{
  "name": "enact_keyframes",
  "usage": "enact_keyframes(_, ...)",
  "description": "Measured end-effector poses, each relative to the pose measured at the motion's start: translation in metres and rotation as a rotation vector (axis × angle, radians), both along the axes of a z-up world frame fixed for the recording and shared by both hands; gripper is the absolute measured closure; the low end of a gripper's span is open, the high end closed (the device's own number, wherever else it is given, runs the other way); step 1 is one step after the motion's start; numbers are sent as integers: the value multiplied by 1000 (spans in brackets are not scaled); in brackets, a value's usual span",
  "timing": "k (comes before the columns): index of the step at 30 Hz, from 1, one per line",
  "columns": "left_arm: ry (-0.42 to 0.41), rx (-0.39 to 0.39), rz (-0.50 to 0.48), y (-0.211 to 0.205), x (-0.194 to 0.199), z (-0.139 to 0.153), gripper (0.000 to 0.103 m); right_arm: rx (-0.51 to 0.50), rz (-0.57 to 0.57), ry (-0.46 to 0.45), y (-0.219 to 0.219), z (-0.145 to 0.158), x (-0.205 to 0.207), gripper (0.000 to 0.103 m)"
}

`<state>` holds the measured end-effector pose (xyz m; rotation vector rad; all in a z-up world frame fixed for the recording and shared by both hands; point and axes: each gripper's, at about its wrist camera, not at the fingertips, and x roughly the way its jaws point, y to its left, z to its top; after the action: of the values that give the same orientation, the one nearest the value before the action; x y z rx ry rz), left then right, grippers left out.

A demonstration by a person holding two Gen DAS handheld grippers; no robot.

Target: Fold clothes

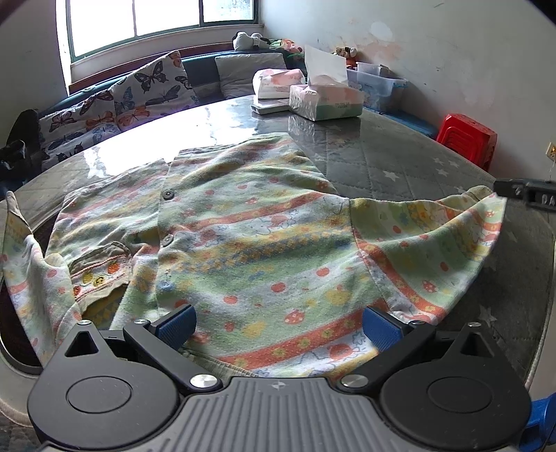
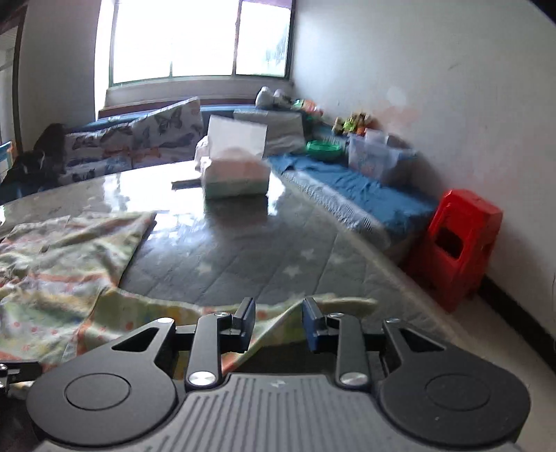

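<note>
A glossy round table [image 1: 382, 153] sits before a bright window [image 1: 156, 21], tissue box [image 1: 326, 101] at its far side. The striped shirt [image 1: 250, 236] lies spread on it — buttons up. The left gripper [image 1: 278, 328] hovers spread wide over the collar; the right gripper [image 2: 278, 321] is parted around the lifted sleeve [image 1: 434, 236].

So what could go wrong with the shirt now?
The sleeve hangs lifted at the right claw, whose jaws look partly apart, so it might slip out and flop down. The left claw is wide open above the shirt, pinning nothing, so the shirt could slide on the glossy table when the sleeve is pulled.
</note>
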<state>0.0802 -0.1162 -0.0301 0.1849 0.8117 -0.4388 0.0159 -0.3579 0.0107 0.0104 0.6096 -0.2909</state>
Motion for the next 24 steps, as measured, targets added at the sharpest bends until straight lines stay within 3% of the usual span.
enact_keyframes(4,3,-15,3,3,1,3,0,27,14,-18,-8,6,0,72)
enact_keyframes(14,-6,-17,63,22,10,6,0,143,59,145,-20,-38,52,71)
enact_keyframes(24,21,-13,87,31,15,-1,0,107,63,132,-28,-43,93,68)
